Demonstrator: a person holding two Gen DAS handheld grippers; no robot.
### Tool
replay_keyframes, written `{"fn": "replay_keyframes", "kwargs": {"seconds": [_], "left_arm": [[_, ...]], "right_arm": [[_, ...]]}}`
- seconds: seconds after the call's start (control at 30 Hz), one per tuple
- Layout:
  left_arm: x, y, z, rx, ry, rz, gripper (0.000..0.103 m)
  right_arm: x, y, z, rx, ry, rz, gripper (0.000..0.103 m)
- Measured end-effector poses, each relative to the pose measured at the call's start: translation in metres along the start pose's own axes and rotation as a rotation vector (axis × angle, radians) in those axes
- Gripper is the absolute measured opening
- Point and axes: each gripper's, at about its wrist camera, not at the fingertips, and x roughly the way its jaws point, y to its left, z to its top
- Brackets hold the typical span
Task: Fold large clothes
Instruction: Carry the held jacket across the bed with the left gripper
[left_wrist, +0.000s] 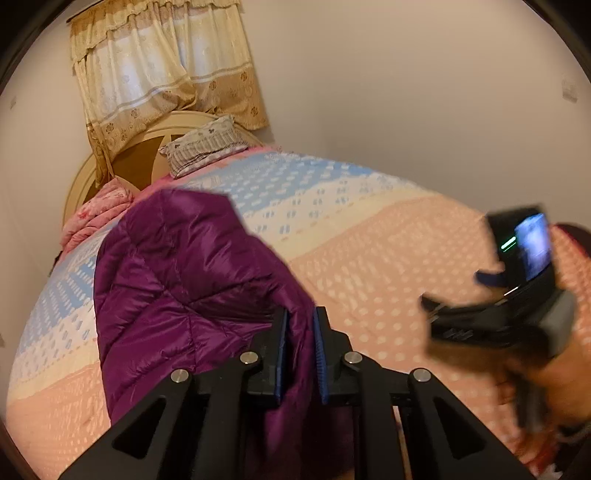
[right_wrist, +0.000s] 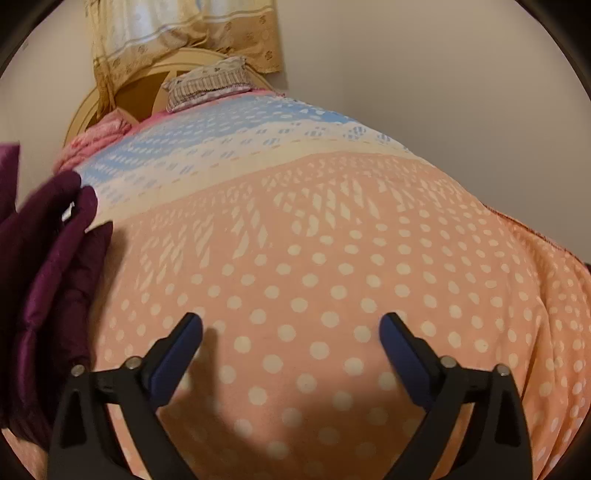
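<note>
A purple quilted down jacket (left_wrist: 177, 266) lies in a folded heap on the bed, left of centre in the left wrist view. My left gripper (left_wrist: 300, 332) has its blue pads close together with a fold of the jacket's near edge pinched between them. The right wrist view shows the same jacket (right_wrist: 48, 266) at the far left edge. My right gripper (right_wrist: 291, 325) stands wide open above the dotted bedspread with nothing between its fingers, well to the right of the jacket. It also shows blurred in the left wrist view as the right gripper (left_wrist: 452, 290), held by a hand.
The bedspread (right_wrist: 314, 240) is orange with pale dots near me and blue and white further back. A patterned pillow (left_wrist: 203, 147) and a bunched pink quilt (left_wrist: 96, 218) lie by the cream headboard (left_wrist: 88, 173). Curtains (left_wrist: 166, 66) hang behind, and a bare wall runs along the right.
</note>
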Motion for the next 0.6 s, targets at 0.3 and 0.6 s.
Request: {"fn": "replay_keyframes", "kwargs": {"seconds": [0.3,0.6], "left_arm": [[-0.060,0.042,0.012,-0.126,-0.065,-0.016,0.068],[-0.037,0.170,-0.014,-0.349,0.000,0.292,0.081]], "right_arm": [[0.005,0.003,-0.002,-0.056,0.028,-0.043,0.102],[-0.048,0.037,0.042,-0.009,-0.052,0.084,0.089]]}}
